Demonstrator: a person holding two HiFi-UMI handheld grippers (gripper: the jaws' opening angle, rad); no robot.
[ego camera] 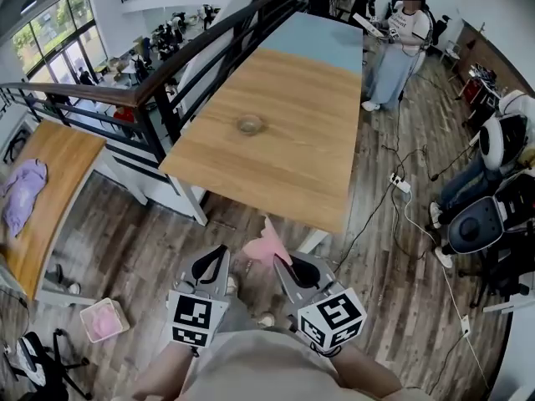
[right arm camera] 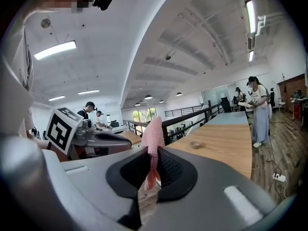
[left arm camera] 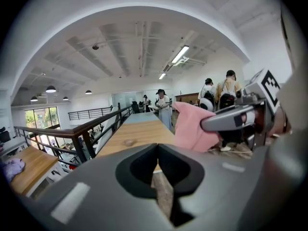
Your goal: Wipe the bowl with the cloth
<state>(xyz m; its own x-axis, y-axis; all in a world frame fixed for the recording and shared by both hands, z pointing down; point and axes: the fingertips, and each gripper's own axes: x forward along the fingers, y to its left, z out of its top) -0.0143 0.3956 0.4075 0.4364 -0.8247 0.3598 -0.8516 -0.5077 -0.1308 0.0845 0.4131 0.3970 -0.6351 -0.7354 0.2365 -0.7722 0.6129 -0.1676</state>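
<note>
The wood-plank floor (ego camera: 401, 257) fills most of the head view. The long bench (ego camera: 318, 165) stands on it beside a dark railing (ego camera: 180, 61); its top is wood, with a blue section at the far end. A person (ego camera: 403, 48) stands on the floor by that far end.

The left gripper (ego camera: 216, 256) and the right gripper (ego camera: 284, 264) are held side by side above the floor, short of the bench's near edge.

- Left gripper (left arm camera: 157, 146): jaws fully together, with nothing between them.
- Right gripper (right arm camera: 153, 150): jaws closed on the pink cloth (right arm camera: 153, 136). One fold stands up above the jaw tips and a shorter tail hangs below them.

In the head view the cloth (ego camera: 267, 245) sticks out ahead of the right gripper, over the floor and clear of the bench.

The bowl (ego camera: 249, 124) (small, shallow, apparently clear) sits alone near the middle of the bench's wood section, well apart from both grippers. It also shows in the left gripper view (left arm camera: 129, 141) and in the right gripper view (right arm camera: 195, 144).
</note>
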